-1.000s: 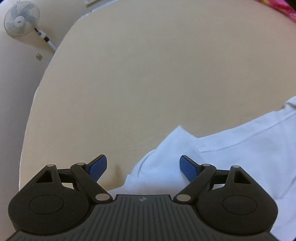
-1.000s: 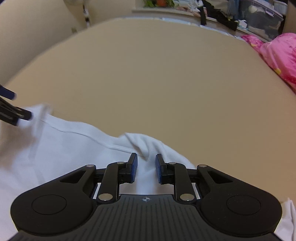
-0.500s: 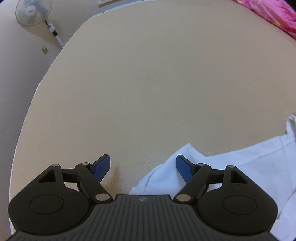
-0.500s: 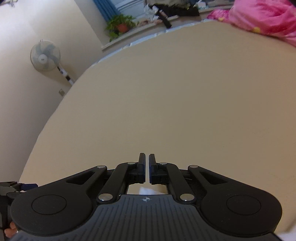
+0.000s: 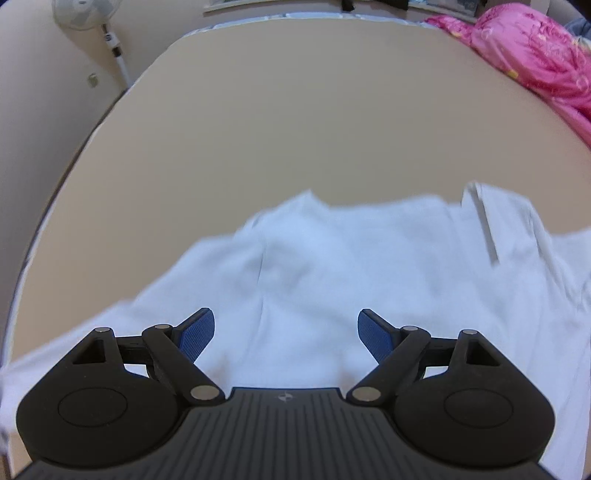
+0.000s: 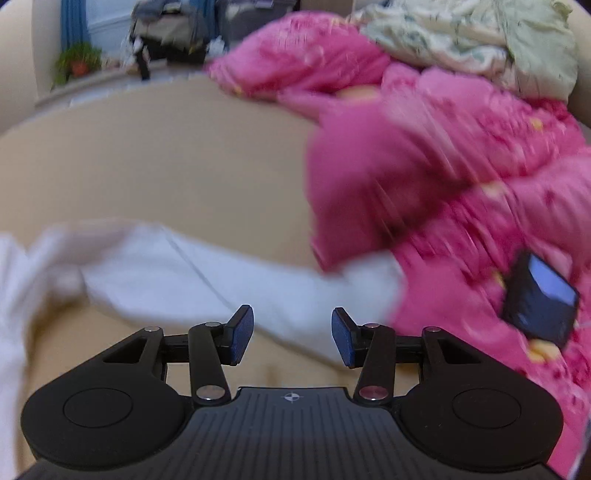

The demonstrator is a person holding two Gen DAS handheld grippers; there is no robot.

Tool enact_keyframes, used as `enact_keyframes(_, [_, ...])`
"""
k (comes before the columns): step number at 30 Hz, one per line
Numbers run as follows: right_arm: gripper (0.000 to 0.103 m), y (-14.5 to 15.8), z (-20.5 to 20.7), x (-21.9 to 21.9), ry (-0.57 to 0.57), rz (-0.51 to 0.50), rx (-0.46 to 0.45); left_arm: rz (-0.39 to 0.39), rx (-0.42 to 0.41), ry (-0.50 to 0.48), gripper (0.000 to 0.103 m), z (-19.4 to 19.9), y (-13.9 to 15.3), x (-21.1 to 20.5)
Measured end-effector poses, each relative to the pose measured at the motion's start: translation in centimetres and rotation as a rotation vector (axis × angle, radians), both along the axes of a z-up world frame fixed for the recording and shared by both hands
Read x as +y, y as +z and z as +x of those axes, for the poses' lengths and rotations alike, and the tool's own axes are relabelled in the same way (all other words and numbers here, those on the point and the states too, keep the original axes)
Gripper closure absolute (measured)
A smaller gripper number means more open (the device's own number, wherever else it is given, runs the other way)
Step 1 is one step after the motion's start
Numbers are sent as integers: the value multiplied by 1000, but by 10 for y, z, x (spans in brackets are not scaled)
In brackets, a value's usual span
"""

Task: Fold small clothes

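Note:
A white garment (image 5: 332,266) lies spread and rumpled on the beige bed surface (image 5: 295,122). My left gripper (image 5: 286,334) hovers over its near part, jaws wide and still opening a little, nothing pinched between the blue pads. In the right wrist view a white sleeve-like part of the garment (image 6: 229,273) stretches across toward the pink quilt. My right gripper (image 6: 292,338) sits above its near edge with the jaws opening; the cloth lies below them and the pads do not press on it. That view is blurred by motion.
A pink quilt (image 6: 461,192) is heaped on the right, with a dark phone-like object (image 6: 539,299) lying on it and pale green bedding (image 6: 480,40) behind. A standing fan (image 5: 83,16) is by the wall at the left. A potted plant (image 6: 75,62) sits on the far sill.
Left gripper swung right and rose, so the white garment now fills its view. Right gripper swept right toward the pink quilt and its jaws went from shut to apart.

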State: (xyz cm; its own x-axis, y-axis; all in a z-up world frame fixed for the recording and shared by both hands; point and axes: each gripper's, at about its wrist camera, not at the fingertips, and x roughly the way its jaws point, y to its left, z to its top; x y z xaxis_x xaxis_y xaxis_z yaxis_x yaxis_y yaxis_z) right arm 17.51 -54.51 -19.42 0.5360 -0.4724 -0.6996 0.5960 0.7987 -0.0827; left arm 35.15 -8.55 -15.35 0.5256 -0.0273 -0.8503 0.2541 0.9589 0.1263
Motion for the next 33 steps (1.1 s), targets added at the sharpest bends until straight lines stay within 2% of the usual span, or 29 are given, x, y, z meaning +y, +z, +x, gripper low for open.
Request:
enact_keyframes(2, [45,-10,-9,-9,17,19,-20,16,23,35,14,-25,5,1])
enact_keyframes(4, [43,-16,-13,-17,37,34,-37,13,36,66,14,-51,14,6])
enact_keyframes(9, [39,-29,-12,-19,137,-85,41,26,63,105,14,-97,30,8])
enact_keyframes(11, [28,-30,-12,-28,110,-40,-8,29,76,110,14,-102,27,6])
enact_keyframes(14, [26,-32,-8,-59,-6,97,-117,23,104,126,14,-109,32,-1])
enact_keyframes(15, [30,-32,-7,-68,-24,145,-162,17,106,130,14,-111,34,-4])
enact_keyframes(17, [95,-29,-5,-84,10,297,-230,4,99,128,14,-117,45,-8])
enact_keyframes(18, [96,-23,-8,-86,5,364,-251,0,87,123,14,-120,50,-9])
enact_keyframes(19, [96,-12,-16,-83,30,387,-305,-2,72,117,14,-124,58,-10])
enact_keyframes(21, [96,16,-38,-73,76,434,-430,-4,44,105,14,-132,69,-12])
enact_keyframes(24, [96,66,-83,-61,76,531,-649,-25,47,100,14,-138,72,-15])
enact_keyframes(27, [96,113,-117,-69,-21,588,-847,-55,60,88,14,-146,74,-20])
enact_keyframes(28, [96,122,-122,-77,-62,612,-888,-60,53,79,14,-150,77,-22])
enact_keyframes(30, [96,138,-123,-93,-153,590,-925,-54,33,68,14,-156,82,-25])
enact_keyframes(33, [96,136,-102,-116,-286,483,-814,-54,26,75,14,-162,87,-24])
